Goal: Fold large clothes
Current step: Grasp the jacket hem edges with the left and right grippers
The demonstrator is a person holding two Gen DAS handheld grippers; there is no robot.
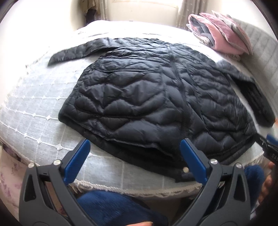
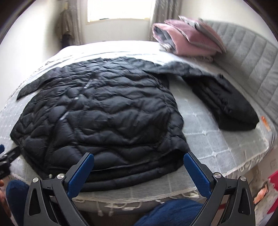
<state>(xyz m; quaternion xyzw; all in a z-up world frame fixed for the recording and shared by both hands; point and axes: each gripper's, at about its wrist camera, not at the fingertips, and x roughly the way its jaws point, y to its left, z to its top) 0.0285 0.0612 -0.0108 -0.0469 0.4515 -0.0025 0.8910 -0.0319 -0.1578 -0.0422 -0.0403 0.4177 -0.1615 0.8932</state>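
A large black quilted puffer jacket [image 1: 147, 97] lies spread flat on the bed, front up, zipper down its middle. One sleeve [image 1: 73, 52] stretches to the far left, the other [image 2: 225, 100] lies out to the right. The jacket also fills the right wrist view [image 2: 104, 107]. My left gripper [image 1: 135, 144] is open and empty, hovering just above the jacket's near hem. My right gripper [image 2: 139, 157] is open and empty, over the hem's right part. The right gripper shows at the left wrist view's right edge [image 1: 267, 144].
The bed [image 1: 34, 107] has a white checked cover with a fringed near edge. Folded pink and grey bedding [image 2: 187, 38] sits at the far right by a grey padded headboard [image 2: 252, 57]. A window [image 2: 119, 10] is behind. My blue-trousered knees [image 2: 166, 212] are below.
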